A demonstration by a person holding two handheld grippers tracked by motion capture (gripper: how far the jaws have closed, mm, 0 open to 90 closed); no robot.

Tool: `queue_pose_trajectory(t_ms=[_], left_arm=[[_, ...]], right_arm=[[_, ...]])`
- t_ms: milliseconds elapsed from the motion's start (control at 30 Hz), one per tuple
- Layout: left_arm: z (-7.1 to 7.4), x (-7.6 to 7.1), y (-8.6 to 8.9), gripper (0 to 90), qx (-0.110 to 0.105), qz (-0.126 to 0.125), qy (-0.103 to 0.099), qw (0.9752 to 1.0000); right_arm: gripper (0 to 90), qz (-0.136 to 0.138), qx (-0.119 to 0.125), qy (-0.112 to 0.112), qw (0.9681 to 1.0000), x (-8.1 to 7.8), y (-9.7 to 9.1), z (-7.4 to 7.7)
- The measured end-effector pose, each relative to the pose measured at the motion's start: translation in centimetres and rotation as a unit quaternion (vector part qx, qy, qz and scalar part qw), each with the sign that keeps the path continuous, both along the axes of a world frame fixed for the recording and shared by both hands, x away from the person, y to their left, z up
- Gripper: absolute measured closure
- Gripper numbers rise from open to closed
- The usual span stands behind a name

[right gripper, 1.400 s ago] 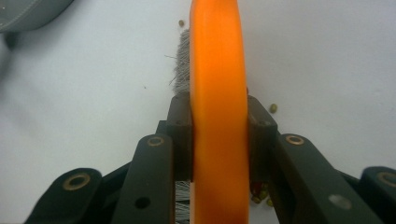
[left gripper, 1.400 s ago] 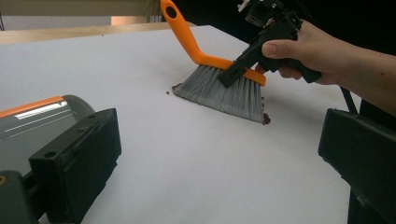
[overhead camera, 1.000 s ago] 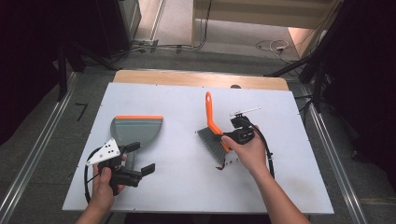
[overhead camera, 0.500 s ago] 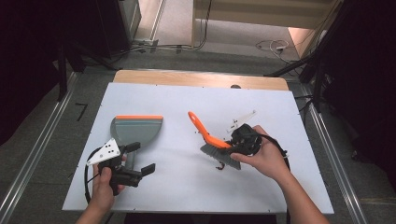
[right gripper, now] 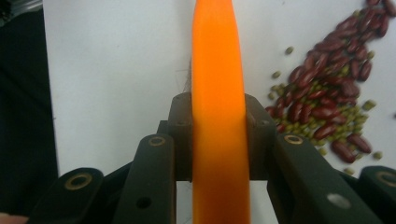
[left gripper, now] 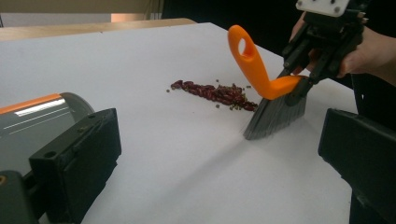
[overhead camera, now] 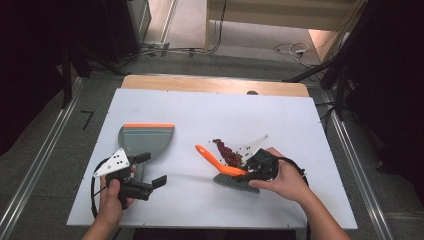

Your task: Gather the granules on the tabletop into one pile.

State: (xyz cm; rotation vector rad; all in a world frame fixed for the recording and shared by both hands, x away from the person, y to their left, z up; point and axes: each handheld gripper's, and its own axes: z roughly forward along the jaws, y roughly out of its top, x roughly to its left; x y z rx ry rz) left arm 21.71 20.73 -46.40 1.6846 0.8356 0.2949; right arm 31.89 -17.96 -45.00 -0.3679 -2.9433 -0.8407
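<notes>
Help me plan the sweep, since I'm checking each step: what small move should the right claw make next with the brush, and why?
Probably draw the brush across the table towards the dustpan. The right claw is shut on its orange handle, and the bristles rest on the table just beside the pile of beans, which lies apart from the dustpan. The left claw stands open by the dustpan.

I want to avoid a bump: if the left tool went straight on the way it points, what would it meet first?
Probably the brush held by the right tool, its bristles on the table by the beans. The dustpan sits beside the left jaw, likely just off the line; depth is unclear.
</notes>
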Motion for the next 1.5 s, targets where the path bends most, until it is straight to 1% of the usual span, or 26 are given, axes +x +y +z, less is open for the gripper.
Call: queue_pose_trajectory(t_ms=[33, 67, 133, 233, 300, 433, 500, 633, 667, 733, 767, 933, 1000, 1100, 1233, 1333, 1400, 1467, 1500], left_arm=[[0.0, 0.0, 0.0, 0.3, 0.0, 0.0, 0.0, 1.0], [0.0, 0.0, 0.0, 0.3, -0.001, 0.0, -0.001, 1.0], [0.0, 0.0, 0.0, 0.3, 0.001, 0.0, 0.0, 1.0], [0.0, 0.0, 0.1, 0.2, -0.001, -0.001, 0.0, 1.0], [0.0, 0.0, 0.0, 0.2, 0.0, -0.002, 0.0, 1.0], [0.0, 0.0, 0.0, 0.3, -0.001, -0.001, 0.001, 1.0], [0.0, 0.0, 0.1, 0.3, -0.002, 0.0, 0.0, 1.0], [0.0, 0.0, 0.1, 0.2, -0.002, -0.001, 0.001, 1.0], [0.0, 0.0, 0.1, 0.2, -0.002, -0.001, 0.001, 1.0], [0.0, 0.0, 0.1, 0.3, -0.002, -0.001, 0.001, 1.0], [0.0, 0.0, 0.1, 0.3, -0.002, -0.001, 0.0, 1.0], [0.0, 0.0, 0.1, 0.3, -0.002, -0.001, 0.0, 1.0], [0.0, 0.0, 0.1, 0.3, -0.002, -0.001, 0.0, 1.0], [0.0, 0.0, 0.1, 0.3, -0.001, -0.002, 0.0, 1.0], [0.0, 0.0, 0.1, 0.2, -0.001, -0.001, 0.0, 1.0], [-0.1, 0.0, 0.1, 0.3, -0.001, -0.002, 0.0, 1.0], [-0.1, 0.0, 0.1, 0.3, -0.002, -0.002, 0.001, 1.0], [-0.1, 0.0, 0.1, 0.3, -0.001, -0.002, 0.001, 1.0], [-0.1, 0.0, 0.1, 0.3, -0.001, -0.002, 0.001, 1.0]], right_arm=[[68.2, 0.005, 0.006, -0.004, 1.0, 0.3, -0.1, -0.1], [68.2, 0.013, 0.011, -0.014, 0.9998, 0.7, -0.1, -0.3], [68.0, 0.02, 0.016, -0.023, 0.9994, 1.1, -0.1, -0.4], [67.9, 0.024, 0.015, -0.026, 0.9993, 1.9, 0.1, -0.4], [67.9, 0.012, 0.013, -0.026, 0.9995, 2.5, 0.1, -0.4], [67.8, 0.009, 0.017, -0.03, 0.9993, 3.7, 0.2, -0.4], [67.8, 0.005, 0.013, -0.029, 0.9995, 4.0, 0.3, -0.4], [67.7, 0.009, 0.014, -0.043, 0.999, 4.9, 0.5, -0.3], [67.7, 0.002, 0.012, -0.046, 0.9988, 5.1, 0.6, -0.3], [67.7, 0.0, 0.014, -0.05, 0.9987, 5.5, 0.6, -0.3], [67.7, -0.006, 0.013, -0.052, 0.9986, 5.8, 0.6, -0.3], [67.5, -0.008, 0.014, -0.043, 0.9989, 6.8, 0.8, -0.3], [67.5, -0.005, 0.015, -0.045, 0.9988, 7.1, 0.9, -0.3], [67.5, -0.01, 0.014, -0.049, 0.9986, 7.6, 0.9, -0.3], [67.4, -0.019, 0.018, -0.041, 0.9988, 8.2, 0.9, -0.4], [67.4, -0.015, 0.022, -0.04, 0.9988, 8.6, 0.8, -0.4], [67.3, -0.025, 0.024, -0.037, 0.9987, 8.8, 0.8, -0.5], [67.3, -0.027, 0.024, -0.036, 0.9987, 9.1, 0.7, -0.5], [67.3, -0.029, 0.026, -0.04, 0.9984, 9.2, 0.7, -0.5]])
